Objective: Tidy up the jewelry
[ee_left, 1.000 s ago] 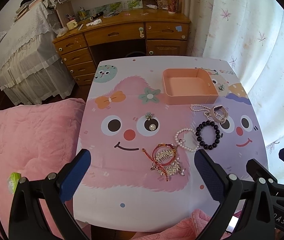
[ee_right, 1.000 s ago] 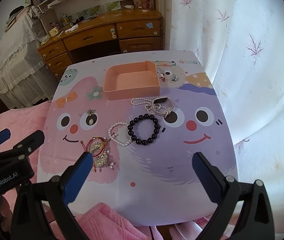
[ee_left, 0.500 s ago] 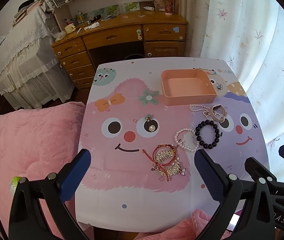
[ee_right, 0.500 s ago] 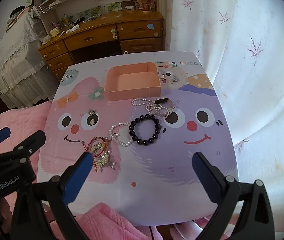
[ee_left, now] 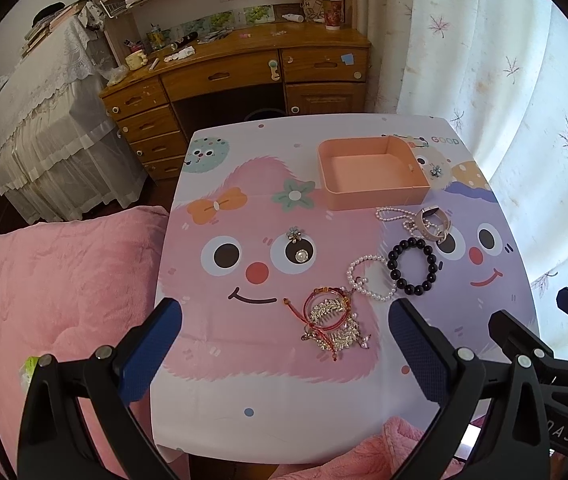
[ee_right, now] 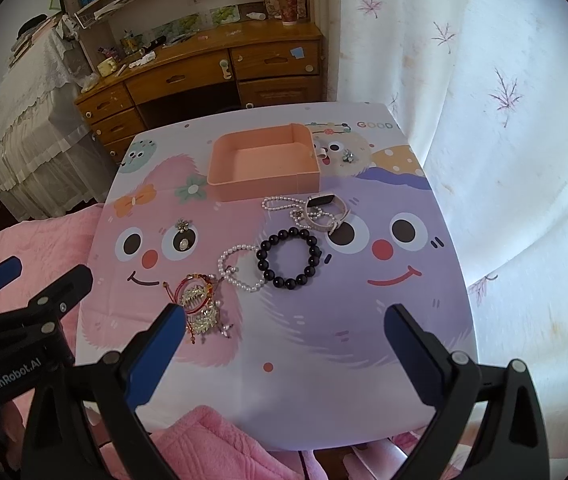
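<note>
An empty peach box [ee_left: 371, 174] [ee_right: 264, 168] stands at the far side of a cartoon-print table [ee_left: 244, 380] [ee_right: 363, 320]. In front of it lie a bead chain with a watch [ee_left: 429, 222] [ee_right: 325, 210], a black bead bracelet [ee_left: 413, 266] [ee_right: 289, 258], a pearl bracelet [ee_left: 369, 278] [ee_right: 240, 266], a red string bracelet with gold hair combs [ee_left: 331, 322] [ee_right: 202, 304], two small brooches [ee_left: 299, 246] [ee_right: 182, 234] and a small flower piece [ee_left: 435, 170] [ee_right: 348, 155]. My left gripper [ee_left: 284, 344] and right gripper [ee_right: 284, 340] are open, empty, above the near edge.
A pink quilt [ee_left: 56, 300] lies left of the table and at its near edge [ee_right: 212, 440]. A wooden desk with drawers [ee_left: 236, 76] stands behind, a covered bed [ee_left: 44, 128] to its left, and a white curtain [ee_right: 503, 120] hangs along the table's right side.
Both views have shifted slightly; the grippers have drawn back and up a little. The jewelry and box have not moved. Both grippers stay open.
</note>
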`<state>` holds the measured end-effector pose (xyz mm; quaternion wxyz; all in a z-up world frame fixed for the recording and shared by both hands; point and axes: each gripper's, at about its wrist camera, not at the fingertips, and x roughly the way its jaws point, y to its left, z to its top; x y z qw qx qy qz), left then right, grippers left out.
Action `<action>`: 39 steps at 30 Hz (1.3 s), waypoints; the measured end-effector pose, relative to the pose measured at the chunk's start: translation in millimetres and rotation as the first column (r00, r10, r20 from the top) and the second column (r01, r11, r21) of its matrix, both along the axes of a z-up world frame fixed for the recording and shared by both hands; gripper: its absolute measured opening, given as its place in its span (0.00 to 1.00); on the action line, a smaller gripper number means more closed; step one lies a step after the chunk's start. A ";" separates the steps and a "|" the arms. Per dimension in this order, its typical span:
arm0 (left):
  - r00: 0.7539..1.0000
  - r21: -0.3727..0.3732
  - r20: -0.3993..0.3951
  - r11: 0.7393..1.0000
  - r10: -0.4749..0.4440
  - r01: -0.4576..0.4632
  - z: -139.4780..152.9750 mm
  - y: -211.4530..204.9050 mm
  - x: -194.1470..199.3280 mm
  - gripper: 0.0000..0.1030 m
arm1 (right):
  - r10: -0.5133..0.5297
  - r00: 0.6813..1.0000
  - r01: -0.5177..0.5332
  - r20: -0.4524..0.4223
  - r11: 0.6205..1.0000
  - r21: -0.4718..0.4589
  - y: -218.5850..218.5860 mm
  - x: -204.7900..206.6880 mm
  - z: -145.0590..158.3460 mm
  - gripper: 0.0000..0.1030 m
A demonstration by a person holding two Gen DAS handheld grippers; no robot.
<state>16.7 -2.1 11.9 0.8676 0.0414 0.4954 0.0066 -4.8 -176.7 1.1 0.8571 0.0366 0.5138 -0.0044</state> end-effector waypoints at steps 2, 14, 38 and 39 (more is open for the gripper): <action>1.000 0.001 0.003 1.000 -0.001 0.001 1.3 0.3 -0.3 0.99 | 0.002 1.000 -0.002 -0.001 1.000 -0.001 0.3 0.0 0.3 0.97; 1.000 0.009 0.011 1.000 -0.010 0.010 4.7 -0.1 -2.1 0.99 | -0.006 1.000 0.006 0.019 1.000 -0.009 -1.7 -3.9 4.1 0.97; 0.980 -0.181 -0.189 0.978 0.070 -0.105 -78.7 71.0 10.6 0.99 | 0.140 0.979 -0.144 0.151 0.989 0.018 43.5 -17.7 -35.1 0.97; 0.977 -0.189 -0.202 0.976 0.068 -0.107 -87.9 74.7 12.5 0.99 | 0.151 0.977 -0.154 0.154 0.988 0.010 48.3 -18.6 -42.3 0.97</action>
